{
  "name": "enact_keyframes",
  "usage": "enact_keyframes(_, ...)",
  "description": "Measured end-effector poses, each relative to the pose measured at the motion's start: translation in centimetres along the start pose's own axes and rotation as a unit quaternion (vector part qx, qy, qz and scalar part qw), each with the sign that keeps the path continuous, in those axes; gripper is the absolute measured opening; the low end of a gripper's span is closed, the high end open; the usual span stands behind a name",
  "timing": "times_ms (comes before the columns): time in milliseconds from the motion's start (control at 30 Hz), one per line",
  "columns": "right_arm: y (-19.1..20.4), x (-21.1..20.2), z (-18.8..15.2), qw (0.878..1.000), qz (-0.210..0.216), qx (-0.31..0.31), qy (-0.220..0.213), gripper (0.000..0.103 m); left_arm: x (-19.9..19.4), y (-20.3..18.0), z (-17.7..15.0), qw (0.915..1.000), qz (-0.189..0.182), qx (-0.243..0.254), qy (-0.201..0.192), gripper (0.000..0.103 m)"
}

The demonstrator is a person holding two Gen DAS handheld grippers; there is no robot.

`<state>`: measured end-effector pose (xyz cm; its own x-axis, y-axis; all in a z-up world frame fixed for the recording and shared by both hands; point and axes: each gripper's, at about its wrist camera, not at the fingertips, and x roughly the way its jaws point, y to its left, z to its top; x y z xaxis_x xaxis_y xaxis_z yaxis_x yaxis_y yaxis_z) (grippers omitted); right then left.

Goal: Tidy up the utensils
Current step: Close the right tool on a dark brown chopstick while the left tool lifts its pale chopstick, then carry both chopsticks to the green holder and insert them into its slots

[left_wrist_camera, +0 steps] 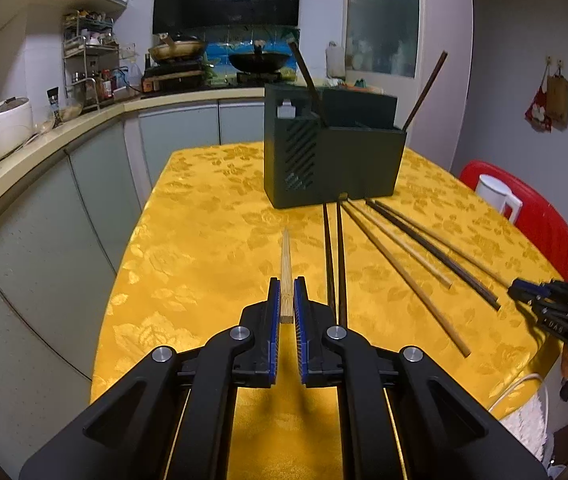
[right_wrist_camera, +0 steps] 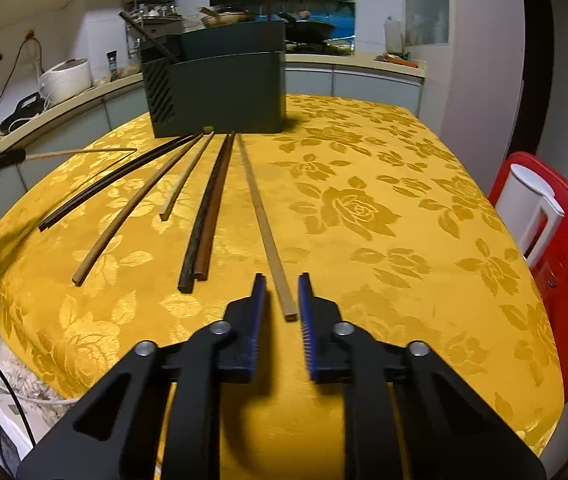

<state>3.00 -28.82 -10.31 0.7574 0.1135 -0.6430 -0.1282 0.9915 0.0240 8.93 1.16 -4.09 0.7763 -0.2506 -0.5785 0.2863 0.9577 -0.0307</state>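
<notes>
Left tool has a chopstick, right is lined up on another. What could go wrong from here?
1. The left tool pinches the bamboo chopstick only at its end; it could pivot or slip on the way to the dark holder.
2. The right tool straddles a pale chopstick off-center, near one pad; closing may nudge it sideways.

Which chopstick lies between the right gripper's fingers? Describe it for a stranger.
Chopsticks fan out from the dark utensil box on the yellow tablecloth. Take the rightmost: a pale chopstick lying alone, its square end inside the open right gripper. Its nearest neighbours are a dark touching pair.
</notes>
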Motion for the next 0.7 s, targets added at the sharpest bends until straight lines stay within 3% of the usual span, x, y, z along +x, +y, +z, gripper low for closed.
enact_keyframes(333, -0.1, -0.6, 0.4, 1.0, 0.016, 0.017, 0.011, 0.007, -1.7, 0.2, 0.9, 0.9997, 0.003, -0.003, -0.024, 0.007)
enact_keyframes(700, 0.7, -5.9, 3.0, 0.997, 0.029, 0.023, -0.066, 0.007, -4.3, 0.5, 2.2, 0.9983, 0.008, -0.003, -0.057, 0.006)
